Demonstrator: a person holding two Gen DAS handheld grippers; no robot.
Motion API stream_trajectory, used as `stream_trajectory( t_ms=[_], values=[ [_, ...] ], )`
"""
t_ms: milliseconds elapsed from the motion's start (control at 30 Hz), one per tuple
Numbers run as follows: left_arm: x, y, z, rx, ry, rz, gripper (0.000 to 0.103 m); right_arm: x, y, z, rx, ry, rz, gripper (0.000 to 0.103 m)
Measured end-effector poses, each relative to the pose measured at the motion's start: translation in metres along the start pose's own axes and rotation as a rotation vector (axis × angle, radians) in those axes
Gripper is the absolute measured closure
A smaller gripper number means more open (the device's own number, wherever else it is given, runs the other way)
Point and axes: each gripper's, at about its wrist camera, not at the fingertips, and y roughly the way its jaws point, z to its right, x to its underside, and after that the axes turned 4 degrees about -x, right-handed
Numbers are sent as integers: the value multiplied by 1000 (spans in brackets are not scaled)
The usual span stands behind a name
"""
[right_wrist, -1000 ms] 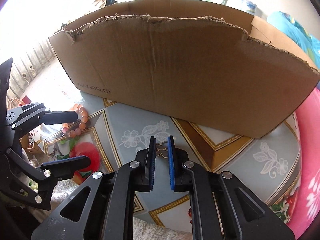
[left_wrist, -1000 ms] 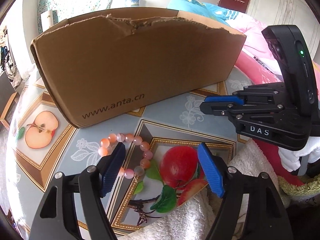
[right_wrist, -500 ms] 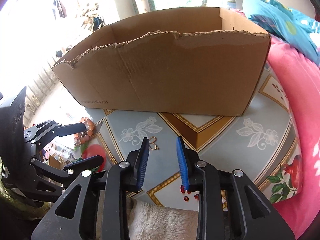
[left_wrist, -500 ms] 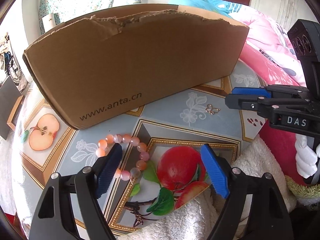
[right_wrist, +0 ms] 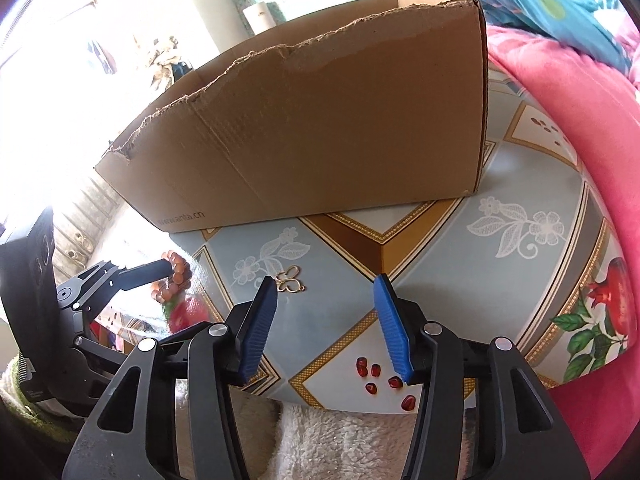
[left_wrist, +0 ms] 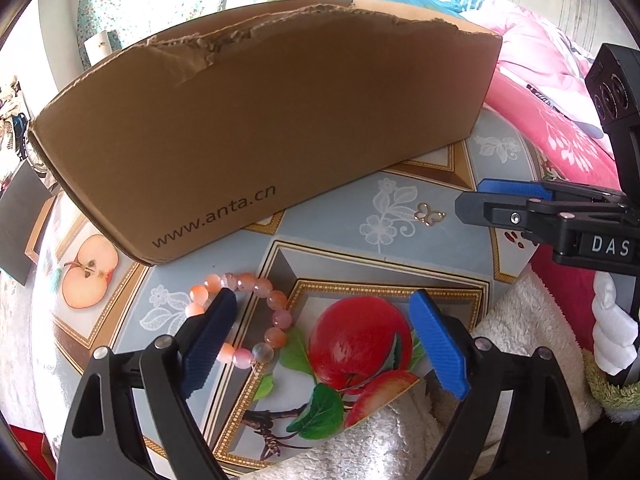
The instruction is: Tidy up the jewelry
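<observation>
While both grippers gape empty, jaws just widened, only left view shows bead bracelet (left_wrist: 244, 316) whole.

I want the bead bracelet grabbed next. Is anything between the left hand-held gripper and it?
Nothing visible. The left hand-held gripper stands open right over the bead bracelet, one finger already across the loop; only bare tablecloth lies around it.

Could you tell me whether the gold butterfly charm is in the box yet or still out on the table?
Out. The charm lies flat on the tablecloth in front of the box, ahead of the right gripper, whose open jaws hold nothing.
</observation>
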Motion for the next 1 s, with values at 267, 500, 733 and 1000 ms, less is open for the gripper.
stream_trajectory(
  t_ms=[267,500,733,1000],
  values=[
    [-3,5,7,-7,1,-8,12,2,-4,12,-39,9,23,45],
    [-5,6,8,-9,0,-17,10,3,-10,10,-57,17,43,41],
    [-7,9,10,-11,-1,-26,7,7,-7,5,-55,12,60,39],
    [-9,10,11,-13,-2,-30,6,11,-14,13,-67,35,73,39]
  ],
)
